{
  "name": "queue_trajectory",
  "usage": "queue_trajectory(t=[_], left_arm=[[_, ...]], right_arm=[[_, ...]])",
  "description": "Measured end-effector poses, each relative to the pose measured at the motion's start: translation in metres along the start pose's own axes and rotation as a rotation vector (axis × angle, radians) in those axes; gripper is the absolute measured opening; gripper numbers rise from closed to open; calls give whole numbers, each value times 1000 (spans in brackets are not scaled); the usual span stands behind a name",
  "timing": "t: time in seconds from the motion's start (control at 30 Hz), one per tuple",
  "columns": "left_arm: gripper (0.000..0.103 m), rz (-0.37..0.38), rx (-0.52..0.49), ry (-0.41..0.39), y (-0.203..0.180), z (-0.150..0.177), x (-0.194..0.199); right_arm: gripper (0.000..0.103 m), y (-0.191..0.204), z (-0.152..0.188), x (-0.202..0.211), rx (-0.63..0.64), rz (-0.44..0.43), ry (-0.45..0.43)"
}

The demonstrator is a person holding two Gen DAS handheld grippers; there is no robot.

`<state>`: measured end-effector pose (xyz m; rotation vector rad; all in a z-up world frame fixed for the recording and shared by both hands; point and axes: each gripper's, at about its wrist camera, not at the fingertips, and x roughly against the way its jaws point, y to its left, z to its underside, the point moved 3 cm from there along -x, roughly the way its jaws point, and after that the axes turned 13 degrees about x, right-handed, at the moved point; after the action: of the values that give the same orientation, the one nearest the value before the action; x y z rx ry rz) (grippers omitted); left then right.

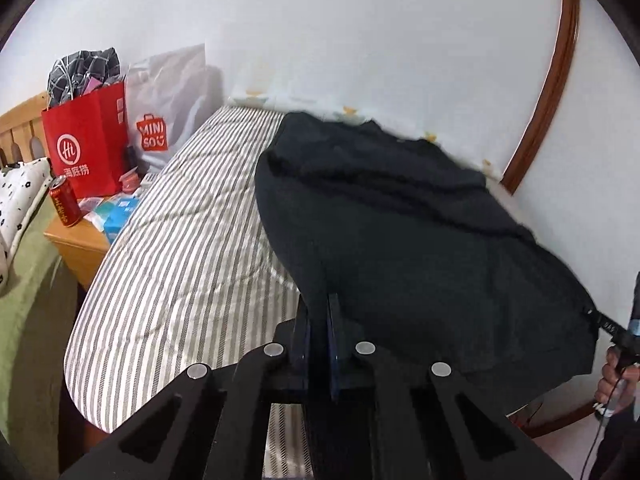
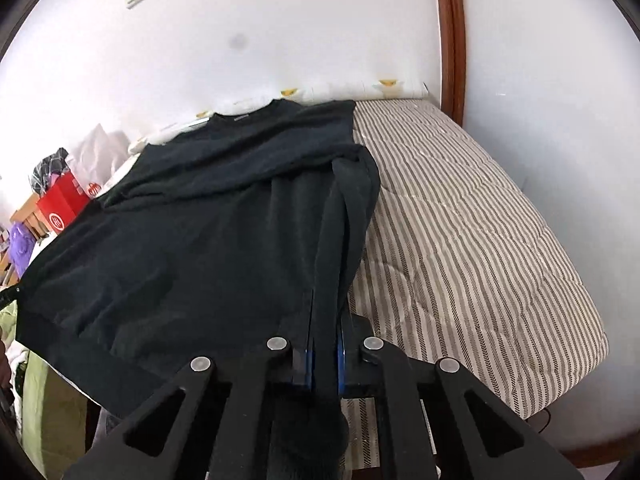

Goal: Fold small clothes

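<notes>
Tongs: left tongs (image 1: 320, 312) & right tongs (image 2: 325, 332) both clamp black sweater (image 2: 180, 240) hem | sleeves in, body fold over bed (image 2: 480, 240) left

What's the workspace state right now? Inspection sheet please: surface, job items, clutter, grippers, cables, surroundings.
Surface: striped quilt on a bed.
Job's things: one dark sweatshirt, near hem lifted off the quilt, neck end towards the wall.
Clutter: red bag, white bag, red can on a wooden nightstand.
Grippers: left gripper and right gripper both shut on the sweatshirt.
Cables: thin black cable below the person's hand.
Surroundings: white wall, brown wooden trim.
</notes>
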<state>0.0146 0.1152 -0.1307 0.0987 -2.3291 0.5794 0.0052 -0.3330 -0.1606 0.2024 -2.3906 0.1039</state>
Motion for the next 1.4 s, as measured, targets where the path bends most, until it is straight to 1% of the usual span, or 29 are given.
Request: queue_trajectory(t=[0.13,0.2,0.3,0.4,0.57,0.67,0.8,0.87,0.97,1.1,1.17,1.3,1.4], left_arm=[[7,25,8,-38,-7,-21,4],[7,29,3,-70,-10,-35,7],[7,22,0,-109,-17,-57,7],[7,10,-3,-136,-23,-79,-2],[7,-20,1,-147,-29,-113,-31],[7,-15,30,-140,-28,-133,-54],[7,-33,51,-123,-28,-156,-84],[7,-55,51,-113,-30,-166,-101],[7,-80,40,-95,-32,-174,-126],[7,-126,23,-58,-32,-177,-159],[7,-136,26,-34,-28,-177,-172],[9,-141,37,0,-20,-175,-190],[10,-146,38,15,-18,-172,-196]], right_arm=[[8,-5,-24,5,-20,-7,-45],[8,-10,-36,10,-27,-5,-70],[8,-20,-61,9,-44,-6,-103],[8,-29,-89,3,-62,-11,-128],[8,-34,-135,-21,-71,-11,-141],[8,-37,-158,-39,-71,-15,-143],[8,-39,-186,-73,-82,-20,-138],[8,-40,-198,-94,-92,-26,-129],[8,-41,-210,-126,-97,-31,-100],[8,-41,-216,-167,-88,-19,-56],[9,-44,-217,-185,-88,-16,-31],[11,-49,-217,-211,-98,-14,8],[12,-52,-213,-224,-102,-1,44]])
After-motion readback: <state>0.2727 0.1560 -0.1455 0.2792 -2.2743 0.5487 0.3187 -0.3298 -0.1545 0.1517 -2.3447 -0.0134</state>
